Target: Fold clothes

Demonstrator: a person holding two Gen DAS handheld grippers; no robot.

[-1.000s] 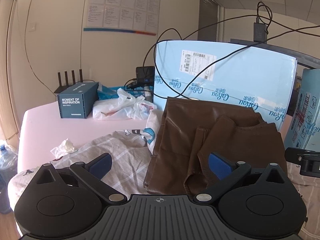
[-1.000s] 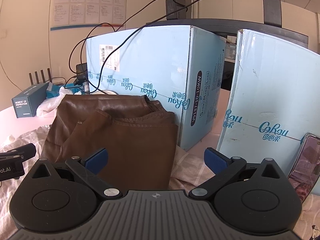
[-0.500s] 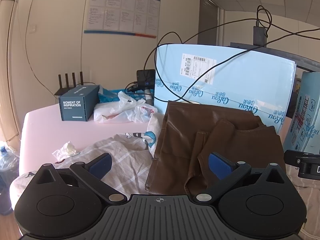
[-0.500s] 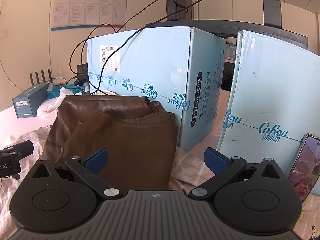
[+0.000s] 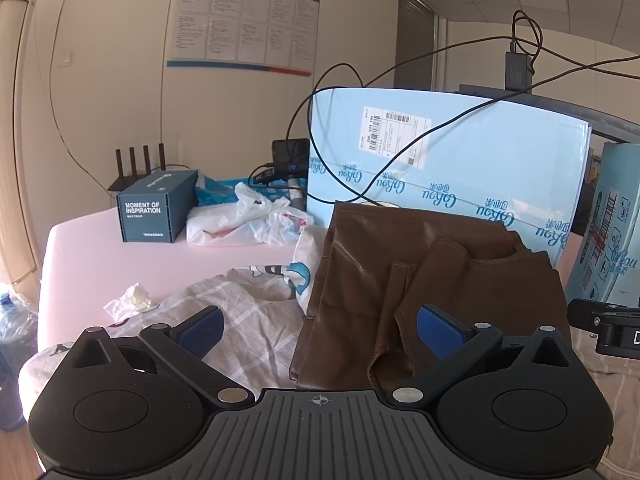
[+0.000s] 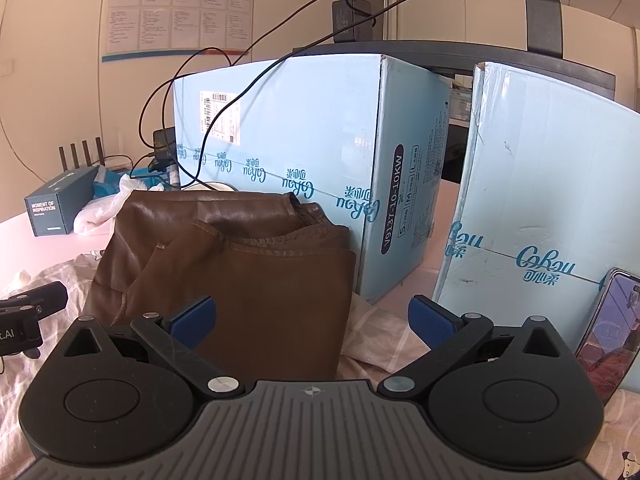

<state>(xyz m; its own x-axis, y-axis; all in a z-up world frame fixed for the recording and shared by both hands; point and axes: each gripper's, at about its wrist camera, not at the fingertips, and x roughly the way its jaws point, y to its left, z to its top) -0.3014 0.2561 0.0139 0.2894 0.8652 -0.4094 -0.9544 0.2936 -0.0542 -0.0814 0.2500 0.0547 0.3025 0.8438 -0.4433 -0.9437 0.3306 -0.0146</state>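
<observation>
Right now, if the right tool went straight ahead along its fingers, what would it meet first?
Probably the brown leather garment, lying folded just ahead of the open right tool; the light blue box stands behind it. Depth is uncertain.

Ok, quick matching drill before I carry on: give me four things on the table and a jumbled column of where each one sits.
Things
1. brown garment
2. dark blue box
3. phone
4. crumpled tissue

Places
A. leaning against a light blue carton, far right
B. on bare pink tabletop, beside the checked cloth
C. folded, in front of the large light blue carton
D. back left, in front of the router antennas

Pairs: 1-C, 2-D, 3-A, 4-B
</observation>
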